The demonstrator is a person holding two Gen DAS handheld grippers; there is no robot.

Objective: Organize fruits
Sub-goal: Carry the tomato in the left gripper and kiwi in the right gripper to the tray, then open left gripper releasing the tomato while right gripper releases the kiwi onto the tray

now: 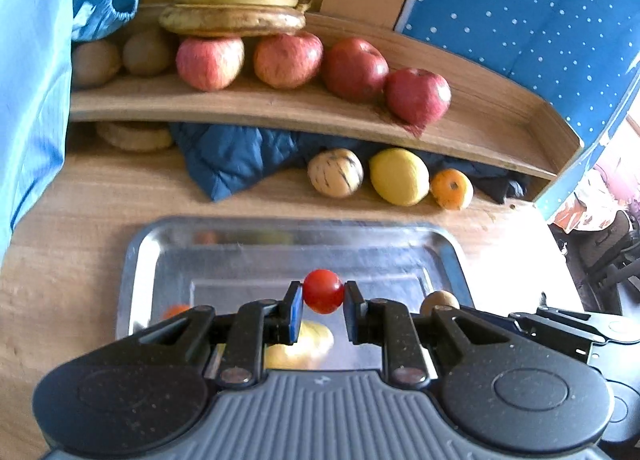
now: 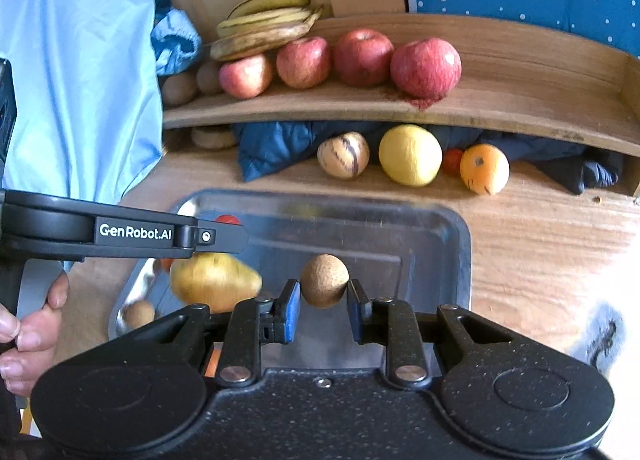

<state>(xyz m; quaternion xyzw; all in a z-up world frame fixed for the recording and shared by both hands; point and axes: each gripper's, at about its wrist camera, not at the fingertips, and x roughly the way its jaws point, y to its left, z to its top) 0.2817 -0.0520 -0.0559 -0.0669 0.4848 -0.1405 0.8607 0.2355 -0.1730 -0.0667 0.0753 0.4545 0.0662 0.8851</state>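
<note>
Over tray, left gripper grasps tomato, right gripper kiwi; pear blurred.

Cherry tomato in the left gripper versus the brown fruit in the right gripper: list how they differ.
The cherry tomato is glossy red; the brown fruit is dull, speckled tan. The cherry tomato has smooth skin, while the brown fruit looks rough. The brown fruit fills more of the gap between its gripper's fingers. Both are round, and each is pinched in a gripper, left gripper and right gripper, above the metal tray.
</note>
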